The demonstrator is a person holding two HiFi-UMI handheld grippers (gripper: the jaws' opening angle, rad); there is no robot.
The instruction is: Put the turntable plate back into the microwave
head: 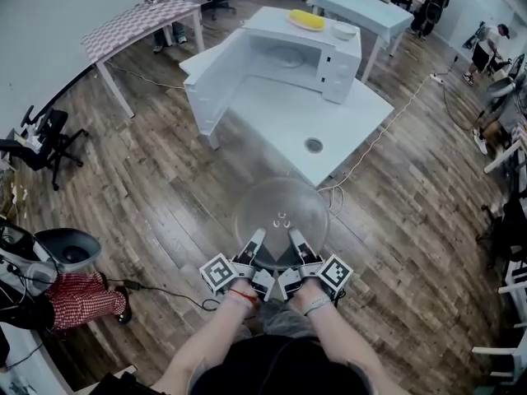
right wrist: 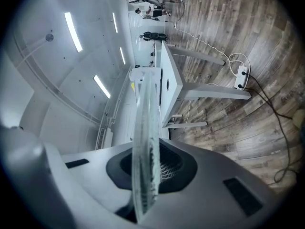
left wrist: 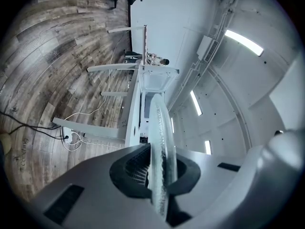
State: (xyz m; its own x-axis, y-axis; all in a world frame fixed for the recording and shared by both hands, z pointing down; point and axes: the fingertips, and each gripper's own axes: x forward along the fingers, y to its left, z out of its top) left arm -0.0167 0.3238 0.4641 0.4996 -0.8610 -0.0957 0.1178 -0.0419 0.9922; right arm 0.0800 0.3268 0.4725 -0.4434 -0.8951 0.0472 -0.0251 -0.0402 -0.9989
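While the left gripper (head: 256,242) and right gripper (head: 295,240) had fingers clamped on the plate (head: 280,206), well short of the microwave (head: 284,56), its slick glass could slip free and shatter.

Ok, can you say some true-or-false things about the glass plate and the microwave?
1. The left gripper and right gripper both hold the glass turntable plate. True.
2. The microwave door is shut. False: it stands wide open.
3. The plate is already inside the microwave. False: it is held over the floor, short of the table.
4. A white bowl sits on top of the microwave. True.
5. The microwave stands on the floor. False: it stands on a white table.
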